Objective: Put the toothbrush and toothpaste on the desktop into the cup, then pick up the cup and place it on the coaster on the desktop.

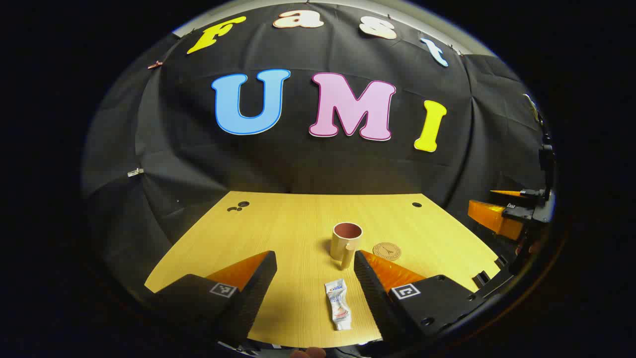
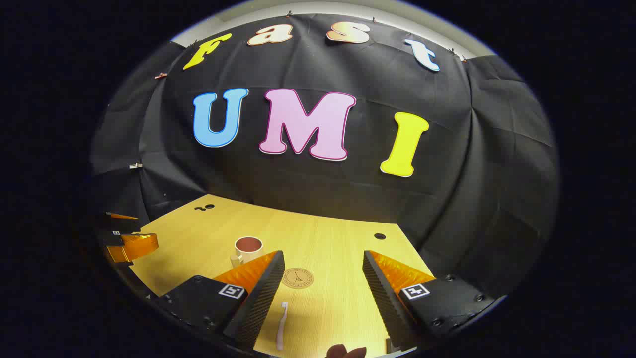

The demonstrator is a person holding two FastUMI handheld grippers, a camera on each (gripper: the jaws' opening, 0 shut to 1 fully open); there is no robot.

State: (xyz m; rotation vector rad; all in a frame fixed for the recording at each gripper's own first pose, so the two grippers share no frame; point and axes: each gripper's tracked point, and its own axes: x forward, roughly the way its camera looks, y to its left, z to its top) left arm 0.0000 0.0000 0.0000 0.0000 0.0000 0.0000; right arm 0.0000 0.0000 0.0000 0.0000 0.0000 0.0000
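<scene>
Toothpaste [image 1: 338, 303] flat on tabletop [image 1: 298, 223] between wide-open, empty left claw [image 1: 315, 261]; cup [image 1: 345, 241] at 12 (upright), coaster [image 1: 386, 251] at 1. Right claw [image 2: 323, 261] likewise gaping, empty, toothbrush [image 2: 281, 325] below.

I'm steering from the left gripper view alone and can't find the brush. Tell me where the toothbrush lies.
Observer: The toothbrush lies flat on the desk, between the open fingers of the right gripper, nearer its left finger.
Operator: Give me its place against the coaster.
Observer: The coaster sits just beyond the toothbrush, apart from it, farther from the right gripper's camera.
Operator: Report the cup from that side.
Observer: In the right gripper view the cup stands upright beyond the right gripper's left finger, to the left of the coaster, not on it.
Operator: Say whether the right gripper holds anything.
Observer: Nothing; its fingers stand wide apart above the desk.
</scene>
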